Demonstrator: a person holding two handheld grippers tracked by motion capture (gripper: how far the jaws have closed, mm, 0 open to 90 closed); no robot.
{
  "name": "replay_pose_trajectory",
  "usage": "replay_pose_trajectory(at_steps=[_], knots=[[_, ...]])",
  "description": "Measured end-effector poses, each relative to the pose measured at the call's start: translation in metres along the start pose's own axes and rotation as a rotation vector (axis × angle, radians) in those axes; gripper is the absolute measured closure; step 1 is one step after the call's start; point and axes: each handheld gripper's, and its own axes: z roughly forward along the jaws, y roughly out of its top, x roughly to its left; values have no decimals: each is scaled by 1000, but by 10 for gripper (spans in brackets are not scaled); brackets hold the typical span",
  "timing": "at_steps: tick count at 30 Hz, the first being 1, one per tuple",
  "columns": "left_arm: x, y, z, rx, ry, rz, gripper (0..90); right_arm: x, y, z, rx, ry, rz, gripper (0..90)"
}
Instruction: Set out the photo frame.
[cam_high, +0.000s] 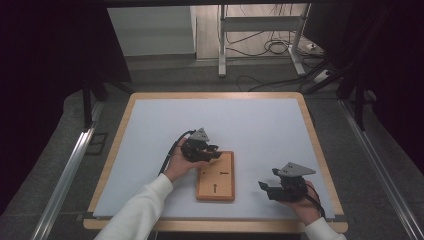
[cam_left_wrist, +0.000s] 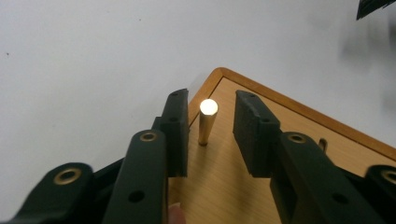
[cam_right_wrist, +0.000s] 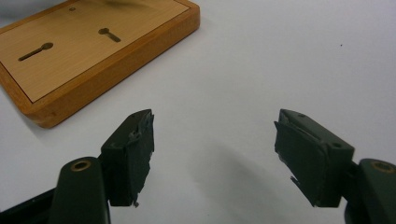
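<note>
The left tool (cam_left_wrist: 211, 135) stood open, its jaws flanking an upright brass pin (cam_left_wrist: 207, 121) without touching it. The pin stood near a corner of the wooden board (cam_high: 216, 177) on the bench (cam_high: 260, 125). The right tool (cam_right_wrist: 212, 154) was wide open, empty, over the bench beside the board.

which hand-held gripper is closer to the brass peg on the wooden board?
Left. The left hand-held gripper has its open jaws either side of the brass peg; the right hand-held gripper sits off the wooden board.
</note>
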Motion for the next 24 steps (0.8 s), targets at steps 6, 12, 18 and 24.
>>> replay_pose_trajectory(at_steps=[6, 12, 18, 24], knots=[[0, -1, 2, 1, -5, -1, 697, 0, -1, 1, 5, 1, 0, 283], [1, -2, 3, 18, 8, 12, 821, -1, -1, 1, 4, 5, 6, 283], [2, -2, 4, 14, 3, 9, 837, -1, -1, 2, 5, 6, 5, 283], [3, -2, 4, 11, -7, -11, 836, -1, -1, 2, 5, 4, 4, 283]])
